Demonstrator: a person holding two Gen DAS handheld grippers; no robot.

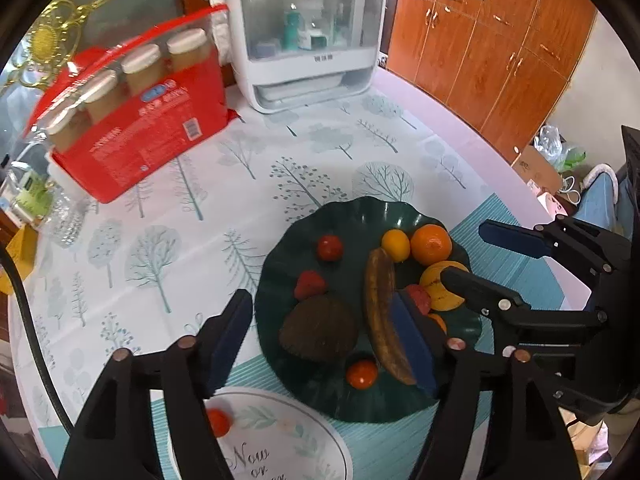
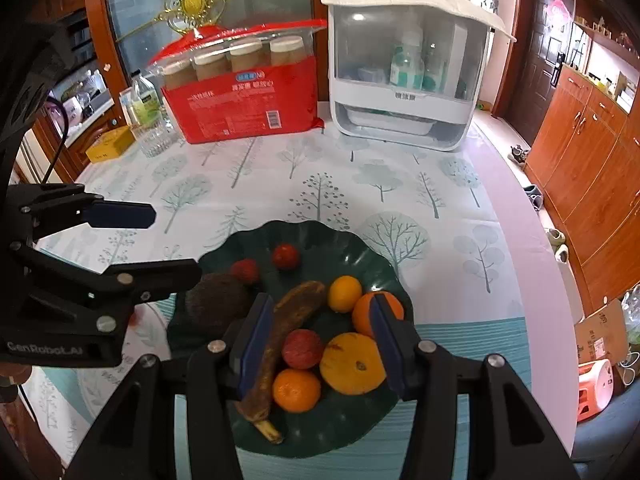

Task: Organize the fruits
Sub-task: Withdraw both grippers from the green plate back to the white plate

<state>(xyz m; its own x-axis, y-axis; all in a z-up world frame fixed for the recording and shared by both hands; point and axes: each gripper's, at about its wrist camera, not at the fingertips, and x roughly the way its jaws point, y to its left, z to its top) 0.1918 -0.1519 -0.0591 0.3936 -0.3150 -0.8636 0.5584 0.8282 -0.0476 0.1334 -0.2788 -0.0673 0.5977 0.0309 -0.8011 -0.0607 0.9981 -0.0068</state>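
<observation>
Both grippers, L (image 1: 320,344) & R (image 2: 318,340), jaws apart, empty above green plate (image 2: 360,248) w/ most fruit; stray tomato (image 1: 219,422) on white plate (image 1: 320,432) — round, risk: rolls off if nudged.

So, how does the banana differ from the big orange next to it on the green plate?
The banana is long, curved and mostly brown, looking overripe; the big orange is round and bright yellow-orange with only a few dark spots. The banana stretches across the middle of the green plate, while the big orange sits compactly toward its right side. Both lie loose on the plate, and neither is gripped.
</observation>
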